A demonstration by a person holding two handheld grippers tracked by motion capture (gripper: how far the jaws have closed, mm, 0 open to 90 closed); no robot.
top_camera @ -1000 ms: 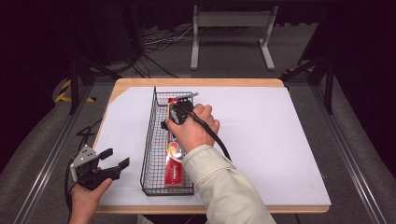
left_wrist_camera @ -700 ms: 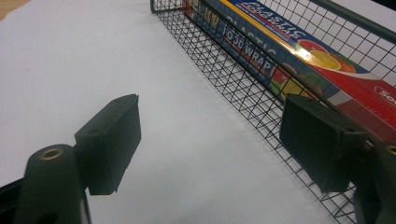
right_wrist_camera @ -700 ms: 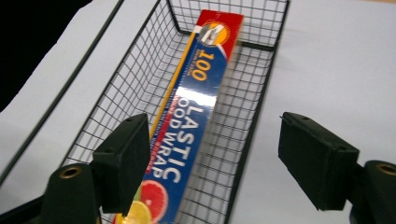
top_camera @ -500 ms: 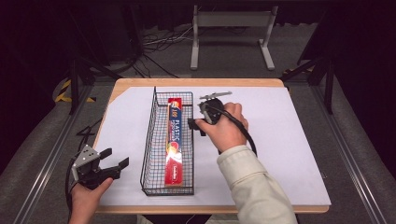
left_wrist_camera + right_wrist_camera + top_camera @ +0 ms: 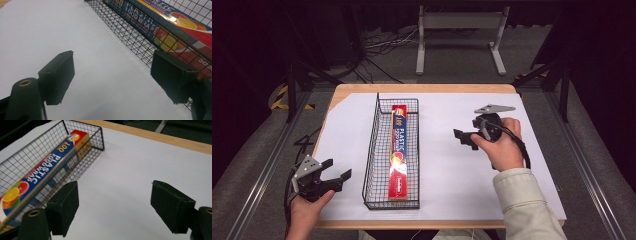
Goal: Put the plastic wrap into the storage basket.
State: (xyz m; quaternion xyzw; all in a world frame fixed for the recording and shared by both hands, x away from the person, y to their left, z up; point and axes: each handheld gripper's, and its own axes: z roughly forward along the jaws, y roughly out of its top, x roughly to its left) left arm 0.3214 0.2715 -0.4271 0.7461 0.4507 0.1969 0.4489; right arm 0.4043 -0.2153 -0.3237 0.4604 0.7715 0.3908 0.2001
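A long box of plastic food wrap (image 5: pixel 398 150) lies lengthwise in a black wire basket (image 5: pixel 371 145) on the white table cover; the box (image 5: pixel 172 32) and basket (image 5: pixel 130 37) also appear in the left gripper view, and the box (image 5: pixel 42 172) in the right gripper view. My right gripper (image 5: pixel 464 139) hovers over the table to the right of the basket, open and empty, jaws pointing toward it. Near the front left corner my left gripper (image 5: pixel 337 176) rests open and empty, just left of the basket.
The white sheet (image 5: pixel 452 175) covers a wooden table (image 5: pixel 422 88). A grey metal stand (image 5: pixel 459 30) and cables lie on the floor beyond the far edge. Open sheet lies between the basket and my right gripper.
My right gripper has let go of the food wrap box in the basket and moved away to the right, now open. The left gripper has stayed put.
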